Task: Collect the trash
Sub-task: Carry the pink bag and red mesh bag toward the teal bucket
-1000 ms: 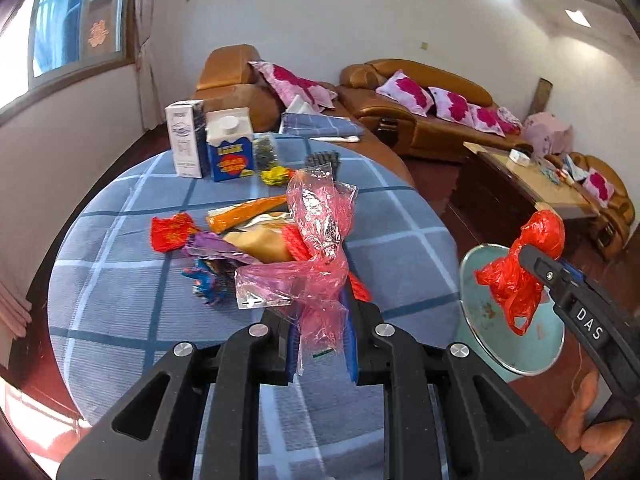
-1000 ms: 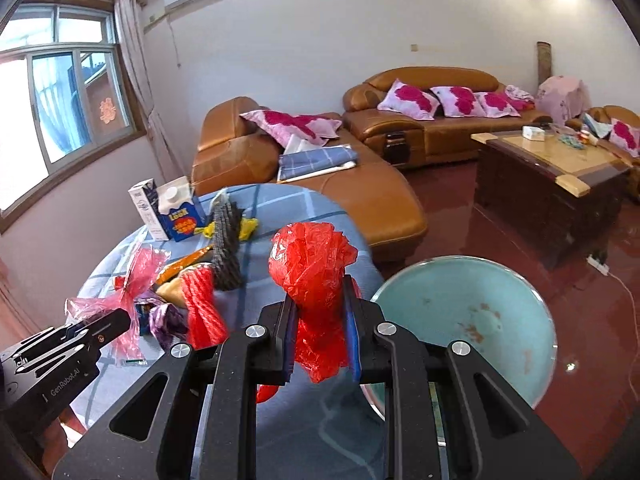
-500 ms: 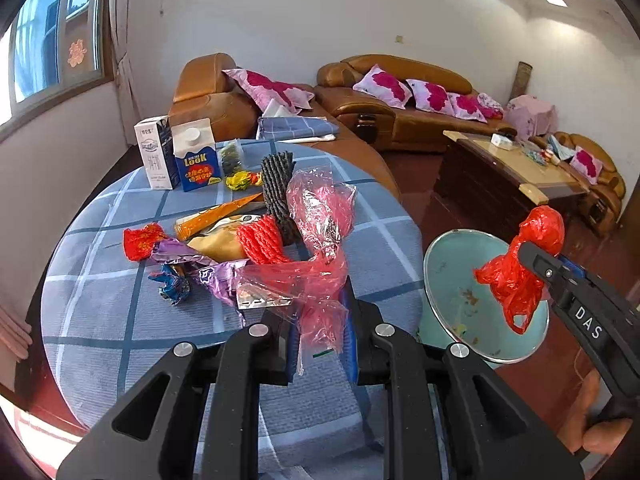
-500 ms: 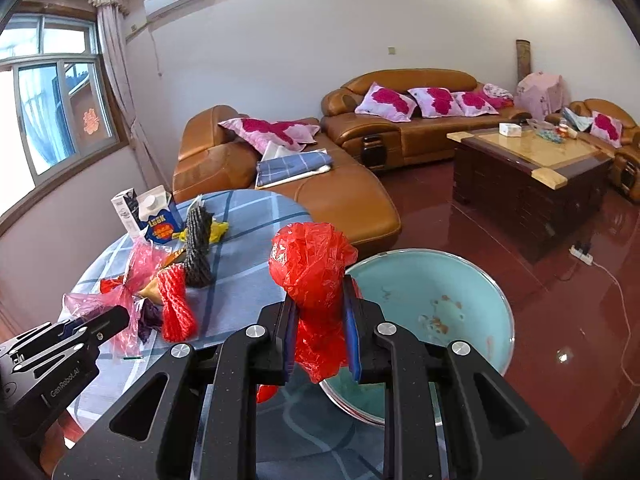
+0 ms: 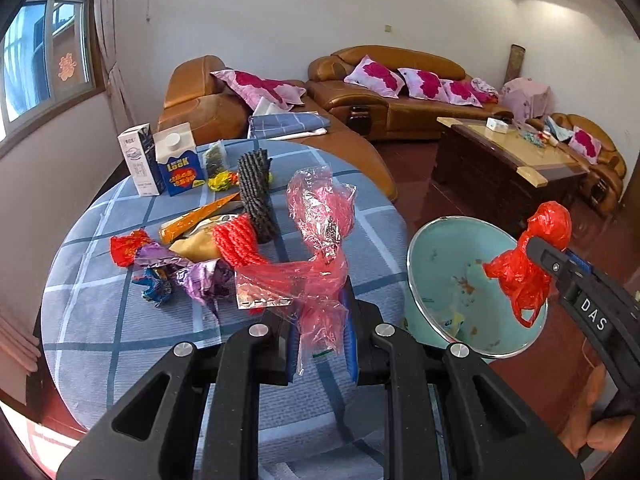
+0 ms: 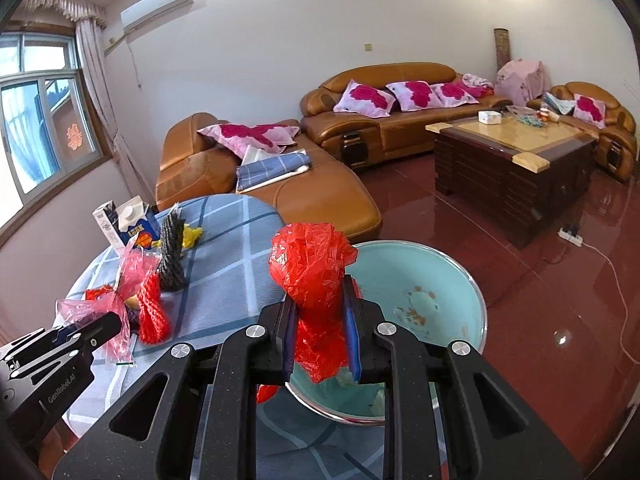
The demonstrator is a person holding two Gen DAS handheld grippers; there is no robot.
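A round worktop (image 5: 100, 320) under a blue checked cloth carries a loose heap of trash: two cartons (image 5: 160, 160), one black rope bundle (image 5: 256, 196), one red rope bundle (image 5: 236, 240) and some crumpled wrappers (image 5: 188, 276). One pale blue bin (image 6: 436, 300) stands just beside the worktop's edge. The left hand-held gripper (image 5: 322, 344) pinches a clear pink plastic bag (image 5: 316, 248) above the worktop, while the right hand-held gripper (image 6: 320, 332), held level, clamps a crumpled red plastic bag (image 6: 312, 272) over the bin's near rim.
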